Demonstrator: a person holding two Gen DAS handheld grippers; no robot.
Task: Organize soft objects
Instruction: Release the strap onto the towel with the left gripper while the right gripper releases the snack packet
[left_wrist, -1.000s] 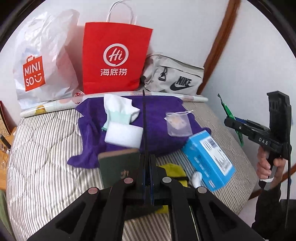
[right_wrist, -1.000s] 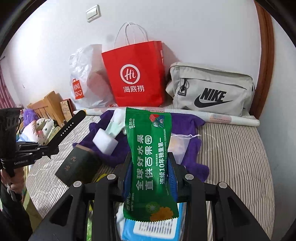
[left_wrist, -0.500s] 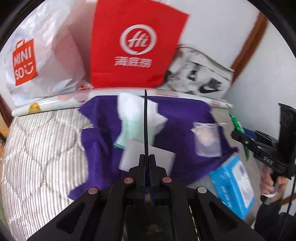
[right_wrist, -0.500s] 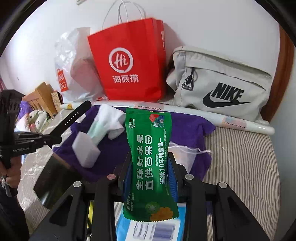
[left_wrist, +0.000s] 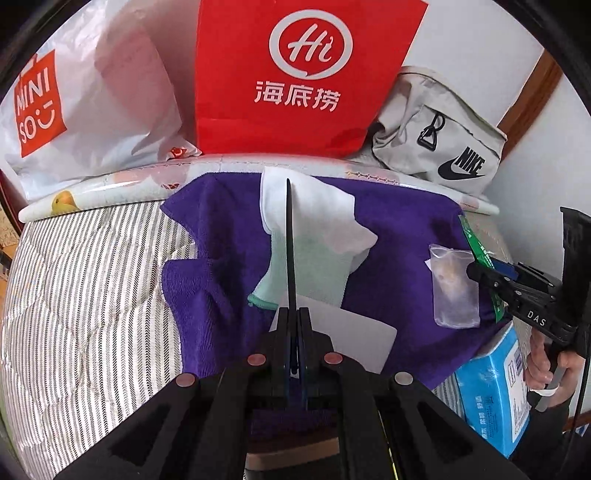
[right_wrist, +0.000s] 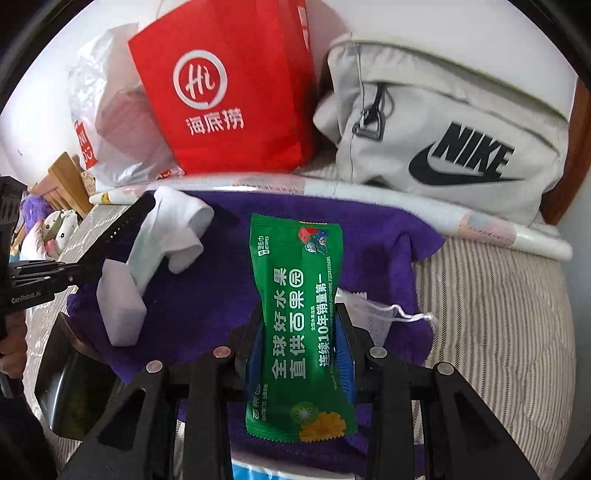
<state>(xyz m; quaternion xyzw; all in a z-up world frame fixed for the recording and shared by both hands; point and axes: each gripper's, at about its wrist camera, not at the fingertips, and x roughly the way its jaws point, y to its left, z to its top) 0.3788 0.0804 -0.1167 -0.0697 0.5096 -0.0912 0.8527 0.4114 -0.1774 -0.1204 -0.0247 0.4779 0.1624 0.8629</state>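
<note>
Right tongs (right_wrist: 301, 343) clamped on green snack packet (right_wrist: 299, 325), left tongs (left_wrist: 294, 325) closed on thin black strap (left_wrist: 290, 236), purple towel (left_wrist: 402, 236) beneath both

Home bedroom: striped quilted mattress (left_wrist: 92, 295), shopping bags (left_wrist: 306, 74) against wall.

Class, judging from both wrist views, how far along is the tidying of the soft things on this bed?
Done: nothing visibly put away yet. In hand: the right claw grips a green snack packet; the left claw is shut on a thin black strap. Left: white sock, white sponge block and small mesh pouch lie on the purple towel.
</note>
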